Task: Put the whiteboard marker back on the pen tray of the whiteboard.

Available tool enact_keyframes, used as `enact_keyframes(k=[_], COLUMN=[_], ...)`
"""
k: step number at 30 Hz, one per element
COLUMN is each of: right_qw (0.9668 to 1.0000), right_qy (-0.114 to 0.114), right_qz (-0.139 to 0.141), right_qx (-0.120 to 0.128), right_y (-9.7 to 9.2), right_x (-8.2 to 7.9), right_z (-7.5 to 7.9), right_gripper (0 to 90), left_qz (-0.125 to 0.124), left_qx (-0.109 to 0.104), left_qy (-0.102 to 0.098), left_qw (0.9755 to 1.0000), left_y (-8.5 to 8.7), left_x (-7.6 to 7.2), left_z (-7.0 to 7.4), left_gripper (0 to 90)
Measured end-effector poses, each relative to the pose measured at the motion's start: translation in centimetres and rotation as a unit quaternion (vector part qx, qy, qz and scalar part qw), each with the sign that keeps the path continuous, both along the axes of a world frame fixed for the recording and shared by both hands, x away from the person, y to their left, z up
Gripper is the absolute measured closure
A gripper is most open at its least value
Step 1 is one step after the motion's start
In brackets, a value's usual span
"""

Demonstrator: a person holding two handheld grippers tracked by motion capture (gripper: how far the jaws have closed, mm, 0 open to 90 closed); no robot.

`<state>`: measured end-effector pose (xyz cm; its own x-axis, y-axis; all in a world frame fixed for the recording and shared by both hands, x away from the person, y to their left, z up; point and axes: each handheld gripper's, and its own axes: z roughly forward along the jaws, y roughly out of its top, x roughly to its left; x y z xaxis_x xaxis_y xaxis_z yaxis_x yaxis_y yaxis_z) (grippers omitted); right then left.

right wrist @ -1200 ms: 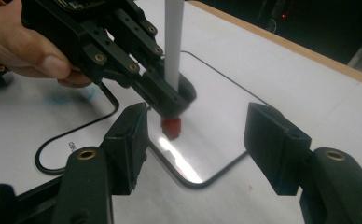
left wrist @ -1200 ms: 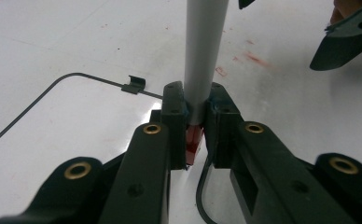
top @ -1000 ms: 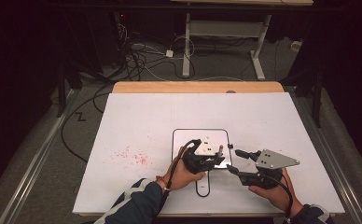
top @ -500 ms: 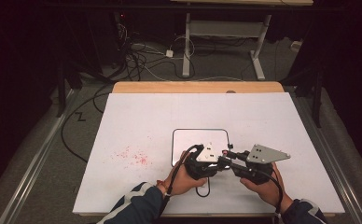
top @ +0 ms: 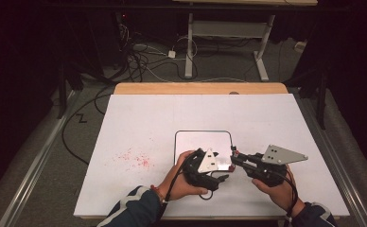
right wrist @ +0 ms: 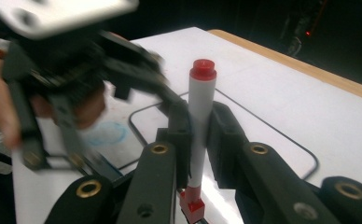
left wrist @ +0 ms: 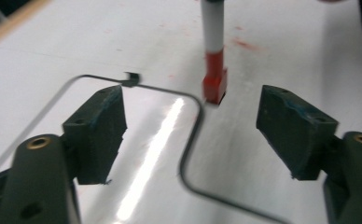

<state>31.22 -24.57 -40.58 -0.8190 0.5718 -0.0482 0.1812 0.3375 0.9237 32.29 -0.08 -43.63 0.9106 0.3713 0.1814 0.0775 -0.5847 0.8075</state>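
A white marker (right wrist: 200, 116) with a red cap and a red square end stands upright between the jaws of my right gripper (right wrist: 198, 135), which have just closed on its barrel. In the left gripper view the same marker (left wrist: 213, 56) hangs just beyond my left gripper (left wrist: 191, 116). Its jaws have just been opening and stand wide apart with nothing between them. Both grippers meet over the near right corner of a small whiteboard (top: 191, 142) with a black rim, the left gripper (top: 221, 171) beside the right gripper (top: 234, 158).
The whiteboard (right wrist: 272, 135) lies on a white tabletop (top: 276, 123) with a wooden back edge (top: 200, 88). Red smudges (top: 135, 159) mark the table to the left. A faint blue scribble (right wrist: 108, 133) is on the board. Cables and desk legs stand on the floor behind.
The right gripper came left to the left gripper and closed on the marker. The left gripper's jaws then opened and let it go, drawing back a little.
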Motion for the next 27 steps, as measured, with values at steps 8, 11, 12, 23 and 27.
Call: enact_keyframes(k=[8,11,12,23,27], right_qw=[0.998,0.9959,0.9948,0.988,0.9856], right_qy=[0.053,0.081,0.093,0.134,0.145], right_qz=[-0.033,-0.036,-0.039,-0.068,-0.084], right_qx=[-0.006,-0.018,-0.019,-0.036,-0.024], right_y=[-1.4,-1.4,-1.3,-0.5,-0.2], right_x=[1.6,2.4,2.8,5.6,6.9], right_z=[0.0,-0.3,-0.4,-1.6,-2.1], right_gripper=[81.2,81.2,81.2,81.2,81.1], left_qz=[0.059,0.091,0.114,0.221,0.227], left_qx=[-0.004,-0.015,-0.011,-0.031,-0.023], left_qy=[-0.043,-0.051,-0.044,0.003,0.015], left_qw=[0.9973,0.9944,0.9924,0.9749,0.9735], left_y=[6.3,9.4,10.6,18.5,18.9], left_x=[-1.2,-1.1,-1.3,-3.2,-3.3], left_z=[0.7,0.6,0.5,-1.4,-2.0], left_gripper=[18.2,18.2,18.2,18.5,18.5])
